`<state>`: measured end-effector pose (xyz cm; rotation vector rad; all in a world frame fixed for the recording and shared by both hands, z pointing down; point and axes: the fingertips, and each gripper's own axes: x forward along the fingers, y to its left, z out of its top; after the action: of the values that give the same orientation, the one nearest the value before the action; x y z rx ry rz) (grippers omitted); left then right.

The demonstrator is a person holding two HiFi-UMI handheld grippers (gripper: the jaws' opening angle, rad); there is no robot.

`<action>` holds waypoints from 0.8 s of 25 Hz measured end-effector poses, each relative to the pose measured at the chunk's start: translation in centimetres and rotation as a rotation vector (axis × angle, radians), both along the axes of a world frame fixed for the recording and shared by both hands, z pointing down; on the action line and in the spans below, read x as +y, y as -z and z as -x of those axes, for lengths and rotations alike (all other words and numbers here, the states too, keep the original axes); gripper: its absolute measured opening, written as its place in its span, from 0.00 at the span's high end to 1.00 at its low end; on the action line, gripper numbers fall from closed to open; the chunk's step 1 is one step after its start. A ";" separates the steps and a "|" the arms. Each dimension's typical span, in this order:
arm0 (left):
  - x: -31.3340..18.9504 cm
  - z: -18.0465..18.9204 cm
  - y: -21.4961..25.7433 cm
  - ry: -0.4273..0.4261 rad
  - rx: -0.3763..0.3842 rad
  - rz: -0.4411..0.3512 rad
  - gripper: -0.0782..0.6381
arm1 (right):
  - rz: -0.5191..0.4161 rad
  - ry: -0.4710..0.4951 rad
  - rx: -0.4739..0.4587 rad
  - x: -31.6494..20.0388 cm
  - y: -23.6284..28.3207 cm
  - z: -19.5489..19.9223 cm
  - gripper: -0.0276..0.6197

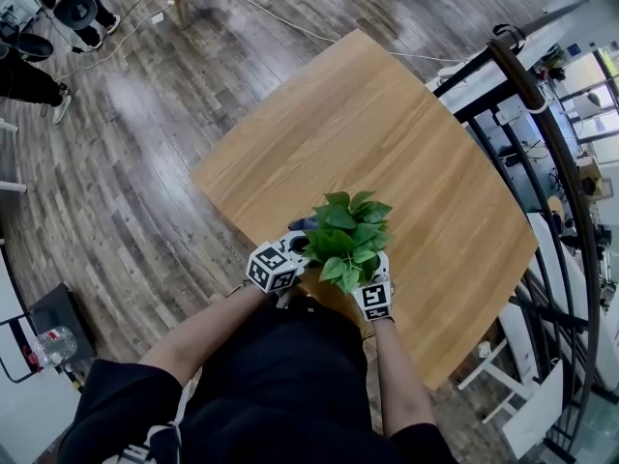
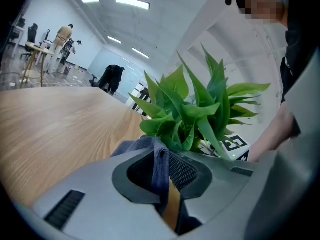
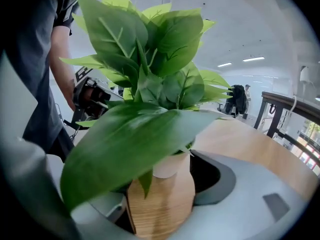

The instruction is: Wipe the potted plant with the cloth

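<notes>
A leafy green potted plant [image 1: 346, 240] stands near the table's front edge, just before my body. My left gripper [image 1: 296, 246] is at the plant's left side. In the left gripper view it [image 2: 165, 173] is shut on a blue-grey cloth [image 2: 159, 159], which bunches up against the lower leaves [image 2: 195, 114]. My right gripper [image 1: 370, 280] reaches in from the near right, under the leaves. In the right gripper view it [image 3: 164, 196] is closed round the wooden pot [image 3: 160, 206] with a white upper part. A big leaf [image 3: 135, 139] hangs over the jaws.
The wooden table [image 1: 387, 133] stretches away from me. A black railing [image 1: 542, 114] curves along its right side. On the floor at lower left are a dark stand and a plastic bottle [image 1: 53, 341]. Chairs [image 1: 73, 8] and people stand far off.
</notes>
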<state>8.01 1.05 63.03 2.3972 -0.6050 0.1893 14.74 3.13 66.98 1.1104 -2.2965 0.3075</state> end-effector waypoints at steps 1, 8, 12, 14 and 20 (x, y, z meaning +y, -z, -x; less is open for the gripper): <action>0.6 -0.1 0.3 0.001 0.014 0.024 0.79 | 0.003 -0.002 -0.004 0.0 0.0 0.0 0.49; 0.4 0.2 0.5 0.025 0.018 0.037 0.79 | 0.007 -0.005 -0.024 0.8 0.0 0.4 0.49; -1.2 1.4 0.2 0.043 0.000 -0.002 0.79 | 0.016 0.048 -0.024 2.8 0.0 1.7 0.49; -2.0 2.0 0.5 0.064 -0.002 -0.008 0.79 | 0.014 0.030 -0.028 3.2 0.2 1.4 0.49; -3.2 2.8 0.2 0.078 -0.011 -0.019 0.79 | 0.018 0.025 -0.003 0.3 -0.1 -1.0 0.49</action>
<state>5.19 -2.10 62.78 2.3875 -0.7068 0.1643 15.70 3.42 67.13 1.0725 -2.3043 0.3197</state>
